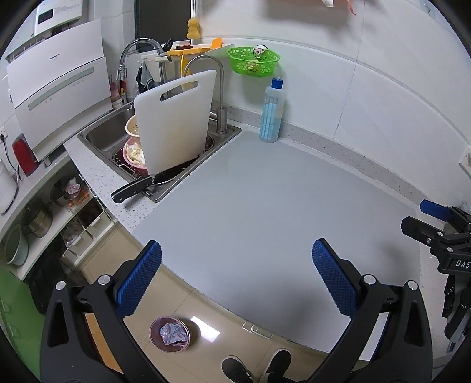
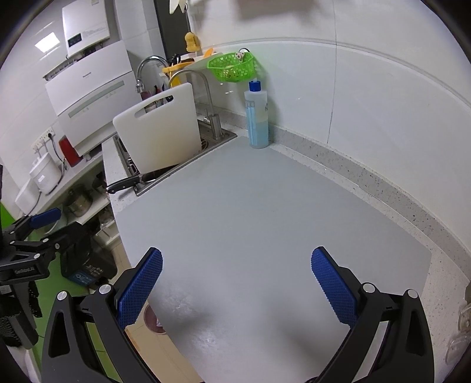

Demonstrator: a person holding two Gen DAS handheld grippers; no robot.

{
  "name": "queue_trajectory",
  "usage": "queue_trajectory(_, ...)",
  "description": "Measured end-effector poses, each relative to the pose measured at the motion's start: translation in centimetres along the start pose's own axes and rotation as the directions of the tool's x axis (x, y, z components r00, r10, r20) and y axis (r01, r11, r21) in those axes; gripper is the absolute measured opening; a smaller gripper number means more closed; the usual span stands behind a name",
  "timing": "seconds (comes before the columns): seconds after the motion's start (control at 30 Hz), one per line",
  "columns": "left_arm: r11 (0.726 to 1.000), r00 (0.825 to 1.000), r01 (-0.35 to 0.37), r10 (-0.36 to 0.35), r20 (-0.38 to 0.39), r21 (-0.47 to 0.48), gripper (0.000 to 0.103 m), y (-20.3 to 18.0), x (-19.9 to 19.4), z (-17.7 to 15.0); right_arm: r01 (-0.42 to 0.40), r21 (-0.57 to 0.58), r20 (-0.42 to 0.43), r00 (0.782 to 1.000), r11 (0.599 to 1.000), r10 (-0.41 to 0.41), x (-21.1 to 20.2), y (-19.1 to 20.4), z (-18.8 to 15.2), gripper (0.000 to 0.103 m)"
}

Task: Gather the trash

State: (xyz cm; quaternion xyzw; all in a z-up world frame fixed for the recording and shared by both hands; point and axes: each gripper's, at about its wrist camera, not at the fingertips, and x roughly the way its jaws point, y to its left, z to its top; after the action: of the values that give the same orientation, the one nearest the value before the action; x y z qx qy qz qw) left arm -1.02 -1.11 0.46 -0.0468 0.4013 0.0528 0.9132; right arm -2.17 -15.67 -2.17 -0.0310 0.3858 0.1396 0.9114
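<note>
Where legible, Panasonic dishwasher (image 1: 59, 97) lettering.

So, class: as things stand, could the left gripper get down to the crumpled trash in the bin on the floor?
Probably yes. The left gripper is open and empty, the bin stands uncovered on bare floor beside the counter edge, and the crumpled trash lies on top. It would have to lower well down.

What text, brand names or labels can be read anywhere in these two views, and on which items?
"Panasonic": front of the white dishwasher, small, only just legible.
"DAS", cut off by the frame edge: body of the right claw, seen from the left wrist view.
Print on the left claw body: too small to read.
Label on the blue-capped bottle: blurred, unreadable.
Wall-mounted heater display: unreadable.
</note>
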Motion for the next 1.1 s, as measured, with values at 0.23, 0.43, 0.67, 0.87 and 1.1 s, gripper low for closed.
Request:
queue_trajectory(0.23, 1.000, 1.000, -0.011, 0.011, -0.006, -0.004, 0.100, 0.02, 0.12, 0.03, -0.003, -0.007, -0.008, 1.000, 1.000, 0.003, 0.55, -0.24, 0.14, 0.097)
queue_trajectory(0.43, 1.000, 1.000, -0.011, 0.010, -0.014, -0.010, 0.100, 0.30, 0.20, -0.04, 0.001, -0.013, -0.009, 1.000, 1.000, -0.001, 0.69, -0.19, 0.17, 0.097)
queue_trajectory(0.67, 1.000, 1.000, -0.009, 0.009, -0.015, -0.013, 0.100, 0.51, 0.34, -0.04, 0.000, -0.013, -0.011, 1.000, 1.000, 0.000, 0.77, -0.13, 0.18, 0.097)
queue_trajectory(0.87, 1.000, 1.000, -0.009, 0.008, -0.017, -0.017, 0.100, 0.74, 0.54, -0.08, 0.004, -0.016, -0.015, 1.000, 1.000, -0.004, 0.85, 0.04, 0.09, 0.097)
queue_trajectory(1.1, 1.000, 1.000, -0.007, 0.007, -0.017, -0.017, 0.100, 0.79, 0.67, -0.08, 0.010, -0.018, -0.017, 1.000, 1.000, -0.011, 0.96, 0.10, 0.14, 0.097)
